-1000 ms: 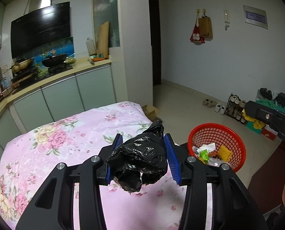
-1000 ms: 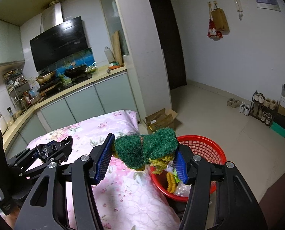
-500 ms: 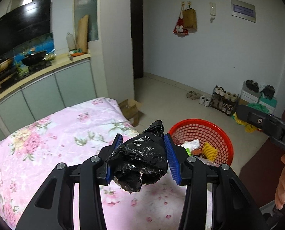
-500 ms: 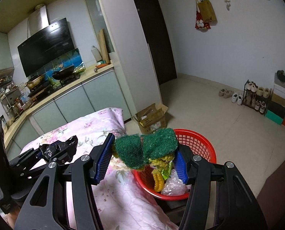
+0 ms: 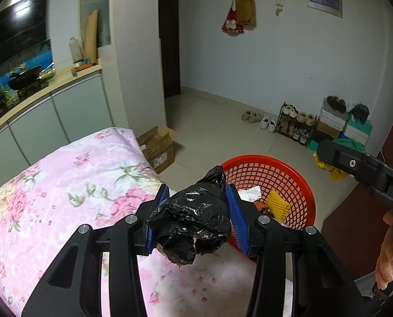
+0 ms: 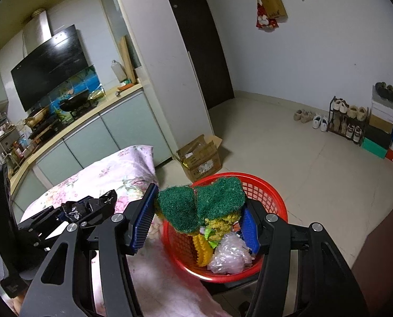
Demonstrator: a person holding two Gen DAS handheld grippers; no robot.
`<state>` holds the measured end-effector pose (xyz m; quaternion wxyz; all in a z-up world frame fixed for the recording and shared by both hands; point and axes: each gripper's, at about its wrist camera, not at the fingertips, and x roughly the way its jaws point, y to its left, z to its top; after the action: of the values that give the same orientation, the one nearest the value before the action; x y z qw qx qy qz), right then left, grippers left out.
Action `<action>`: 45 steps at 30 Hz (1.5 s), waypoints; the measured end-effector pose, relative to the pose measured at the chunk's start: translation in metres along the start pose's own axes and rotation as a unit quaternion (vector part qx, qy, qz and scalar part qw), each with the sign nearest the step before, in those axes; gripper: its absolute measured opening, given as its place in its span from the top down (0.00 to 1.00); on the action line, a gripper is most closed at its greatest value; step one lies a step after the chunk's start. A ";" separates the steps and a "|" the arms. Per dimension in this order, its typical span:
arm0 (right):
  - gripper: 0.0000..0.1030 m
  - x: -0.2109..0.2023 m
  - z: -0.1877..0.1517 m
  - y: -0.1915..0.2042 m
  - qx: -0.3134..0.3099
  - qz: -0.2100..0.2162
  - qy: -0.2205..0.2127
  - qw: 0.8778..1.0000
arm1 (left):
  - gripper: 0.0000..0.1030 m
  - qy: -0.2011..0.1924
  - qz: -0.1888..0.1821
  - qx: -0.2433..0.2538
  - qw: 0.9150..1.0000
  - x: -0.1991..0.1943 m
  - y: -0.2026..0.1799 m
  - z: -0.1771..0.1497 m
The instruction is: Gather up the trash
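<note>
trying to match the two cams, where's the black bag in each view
Left wrist: black bag at lower centre, clamped between the left gripper jaws, over the floral cloth.
Right wrist: the bag sits small at lower left, in that same gripper, seen from the side.
Shared landmark: red basket right of the bag in both views.

Both grippers have swung toward the red basket (image 6: 273,195). It now lies directly beyond and beneath the right gripper's fingers (image 6: 143,218), closer than before, and just past the left gripper's right finger (image 5: 234,212), nearer and larger.
</note>
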<state>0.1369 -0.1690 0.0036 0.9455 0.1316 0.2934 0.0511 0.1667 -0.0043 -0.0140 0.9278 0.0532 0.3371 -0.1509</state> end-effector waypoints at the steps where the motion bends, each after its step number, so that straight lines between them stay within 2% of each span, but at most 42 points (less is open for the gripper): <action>1: 0.46 0.002 0.000 -0.003 0.002 -0.002 0.002 1.000 | 0.58 0.005 -0.002 0.003 1.000 0.005 -0.003 0.001; 7: 0.46 0.018 0.001 -0.018 0.017 -0.014 0.020 1.000 | 0.58 0.028 -0.015 0.025 0.999 0.031 -0.020 0.002; 15: 0.46 0.041 0.005 -0.035 0.043 -0.024 0.049 0.998 | 0.58 0.080 -0.033 0.054 0.995 0.069 -0.040 -0.002; 27: 0.44 0.069 0.008 -0.058 0.097 0.000 0.092 0.991 | 0.55 0.142 -0.063 0.054 0.986 0.104 -0.051 -0.008; 28: 0.41 0.072 0.008 -0.060 0.102 0.005 0.098 0.990 | 0.53 0.144 -0.065 0.051 0.986 0.106 -0.051 -0.009; 30: 0.38 0.076 0.008 -0.062 0.113 0.015 0.105 0.988 | 0.38 0.143 -0.067 0.049 0.986 0.107 -0.050 -0.008; 33: 0.32 0.079 0.009 -0.066 0.129 0.024 0.109 0.985 | 0.30 0.139 -0.067 0.048 0.987 0.105 -0.049 -0.007; 38: 0.31 0.075 0.011 -0.065 0.135 0.036 0.108 0.984 | 0.25 0.137 -0.061 0.038 0.988 0.100 -0.043 -0.005; 45: 0.31 0.055 0.014 -0.049 0.093 0.018 0.083 0.992 | 0.21 0.097 -0.026 0.029 0.995 0.067 -0.027 0.000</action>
<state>0.1908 -0.2098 -0.0286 0.9006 0.2195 0.3716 0.0509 0.2068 -0.0464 -0.0570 0.8845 0.0853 0.4222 -0.1790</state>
